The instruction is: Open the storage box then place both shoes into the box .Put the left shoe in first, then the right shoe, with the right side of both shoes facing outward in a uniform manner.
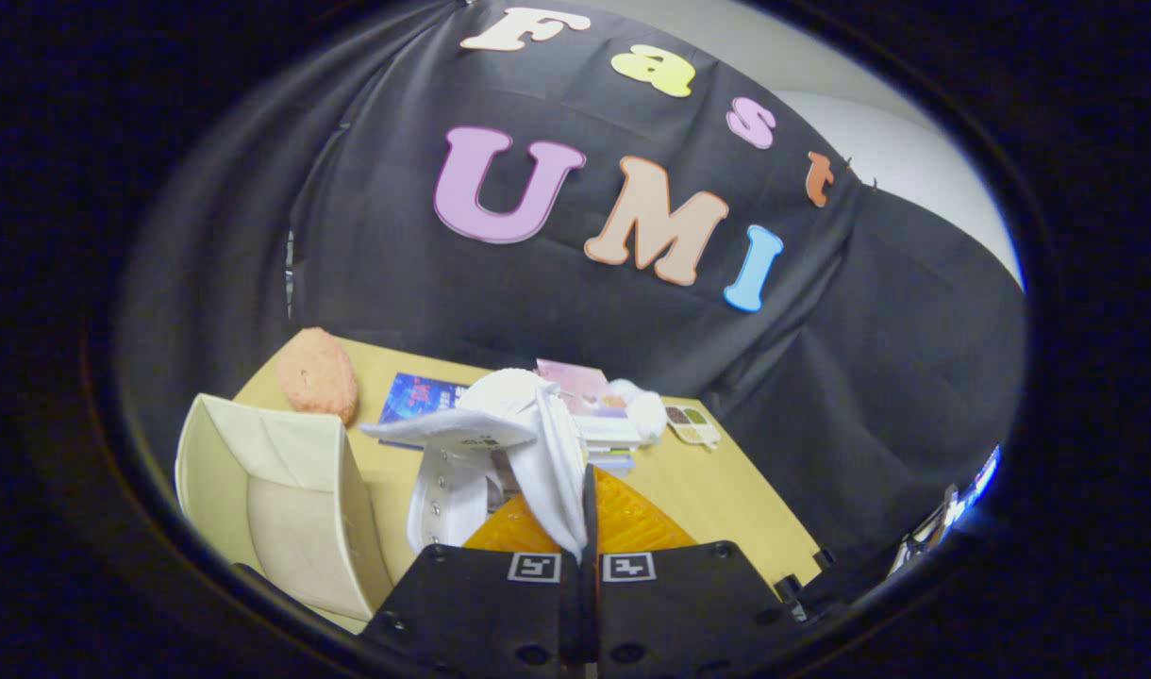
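Claw: clenching on white shoe, both fingers pinching its tongue or collar flap at lower centre of frame. Shoe hanging above tabletop, orange sole showing just behind fingers. Storage box: sitting open at lower left, cream, interior facing right, just beside shoe. Pink cushion-like lump lying behind box. Booklets and small tray resting beyond shoe.

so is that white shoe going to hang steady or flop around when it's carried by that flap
Likely floppy: the hand-held gripper is shut on a thin fabric flap of the white shoe, which droops. The shoe hangs tilted above the table, so it may swing. It looks light, so the pinch should hold.
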Motion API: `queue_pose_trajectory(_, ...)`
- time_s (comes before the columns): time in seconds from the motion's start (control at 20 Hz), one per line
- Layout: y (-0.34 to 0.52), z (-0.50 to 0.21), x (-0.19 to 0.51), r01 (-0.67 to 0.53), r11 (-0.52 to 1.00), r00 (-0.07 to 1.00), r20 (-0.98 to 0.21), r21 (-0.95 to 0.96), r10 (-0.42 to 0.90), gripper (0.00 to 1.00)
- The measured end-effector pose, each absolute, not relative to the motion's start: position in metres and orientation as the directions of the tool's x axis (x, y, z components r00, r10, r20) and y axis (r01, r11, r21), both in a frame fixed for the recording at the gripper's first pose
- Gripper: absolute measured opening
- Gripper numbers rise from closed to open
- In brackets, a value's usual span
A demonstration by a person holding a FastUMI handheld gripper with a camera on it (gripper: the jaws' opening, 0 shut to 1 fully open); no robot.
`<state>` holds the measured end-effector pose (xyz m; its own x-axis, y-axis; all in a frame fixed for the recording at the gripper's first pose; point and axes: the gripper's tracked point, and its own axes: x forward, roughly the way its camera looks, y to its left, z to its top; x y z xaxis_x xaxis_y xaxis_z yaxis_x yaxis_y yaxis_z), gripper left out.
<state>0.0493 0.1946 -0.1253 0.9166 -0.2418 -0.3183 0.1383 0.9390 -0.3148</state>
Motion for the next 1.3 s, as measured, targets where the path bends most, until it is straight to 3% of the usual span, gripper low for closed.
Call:
queue_pose_trajectory(0.45,0.332,-0.074,0.047,0.014,0.995,0.947,-0.318,-0.104,-0.046,0.02)
queue_pose_trajectory(1.15,0.432,-0.235,0.024,-0.126,0.991,0.792,-0.607,-0.047,0.072,0.03)
queue_pose_trajectory(1.3,0.436,-0.245,0.021,-0.158,0.986,0.779,-0.62,-0.052,0.092,0.03)
